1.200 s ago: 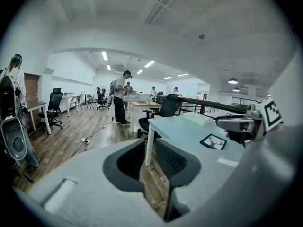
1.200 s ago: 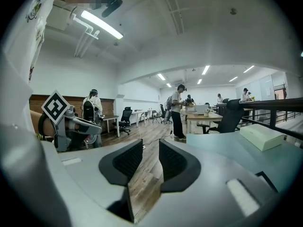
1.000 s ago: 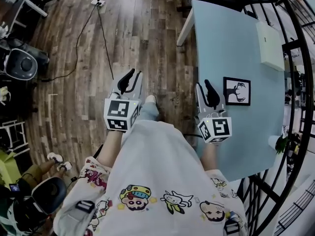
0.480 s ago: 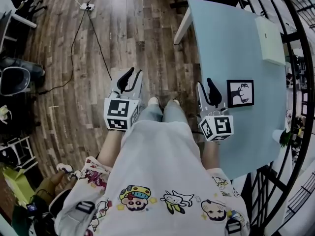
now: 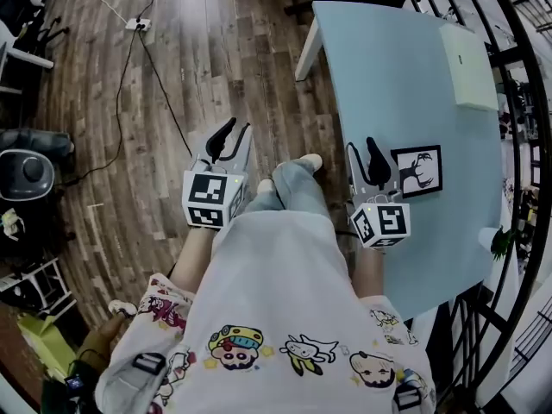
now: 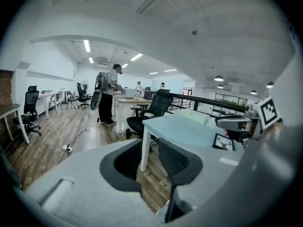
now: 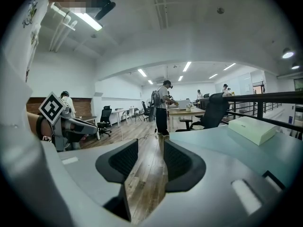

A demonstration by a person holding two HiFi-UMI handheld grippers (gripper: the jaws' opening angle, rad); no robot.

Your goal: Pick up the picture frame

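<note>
As it rests on table (image 5: pixel 388 76), picture frame (image 5: pixel 418 171) (deer silhouette), black border

The right gripper (image 7: pixel 150 161) presents its jaws apart, having just been opening, with only wooden floor (image 7: pixel 144 138) visible between them, a pale blue table (image 7: pixel 227 143) bearing a pale green box (image 7: pixel 251 128) at right, and the left gripper (image 7: pixel 90 126) at left.

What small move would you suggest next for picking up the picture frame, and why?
Probably swing the right gripper a little to its right, toward the picture frame. Its jaws have just been opening and nothing is between them, while the frame sits on the table just beside them, untouched.
</note>
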